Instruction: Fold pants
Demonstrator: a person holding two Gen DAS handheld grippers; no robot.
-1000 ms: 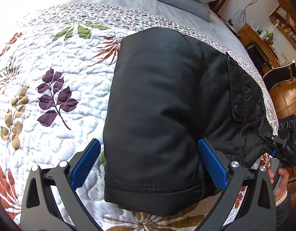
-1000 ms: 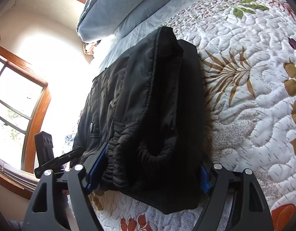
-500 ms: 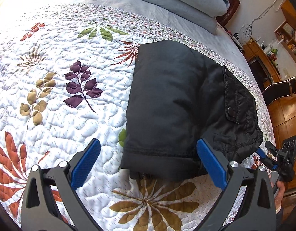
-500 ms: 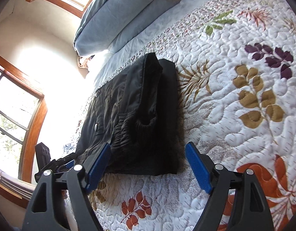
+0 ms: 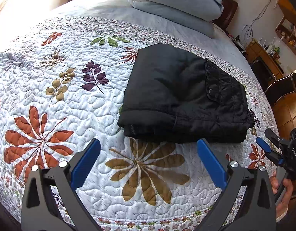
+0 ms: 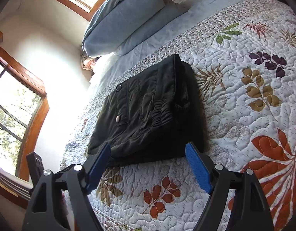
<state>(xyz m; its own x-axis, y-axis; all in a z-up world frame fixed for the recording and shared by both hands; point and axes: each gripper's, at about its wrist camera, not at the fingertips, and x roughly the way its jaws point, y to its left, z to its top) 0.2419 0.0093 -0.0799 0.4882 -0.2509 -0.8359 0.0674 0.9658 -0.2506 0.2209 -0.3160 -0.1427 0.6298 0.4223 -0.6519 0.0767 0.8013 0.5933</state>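
Left wrist view: my left tongs (image 5: 148,160) hang with jaws wide and nothing between them, above the floral quilted bedspread (image 5: 57,100). Just beyond the blue pads lies the black padded pair of pants (image 5: 178,96), folded into a thick, squarish bundle, resting flat on the quilt, clear of the pads. A snap-button pocket flap (image 5: 211,80) faces up. At the far right edge my right tongs (image 5: 271,150) show, gripped by my hand (image 5: 280,186). Grey-blue pillows (image 5: 173,2) are stacked at the head of the bed.

Right wrist view: my right tongs (image 6: 148,165) also stand wide and hold nothing; the near edge of the folded bundle (image 6: 148,111) sits just past the pads, its gathered elastic waistband (image 6: 163,109) showing on top. A wooden-framed window (image 6: 19,115) glares at left.

I judge the fold essentially finished. The fabric looks soft, puffy and fairly light, somewhat slick, so layers could slide or spring apart. If I must shift it, I would pinch the stacked near edge, through all layers, with both tongs rather than one loose flap.
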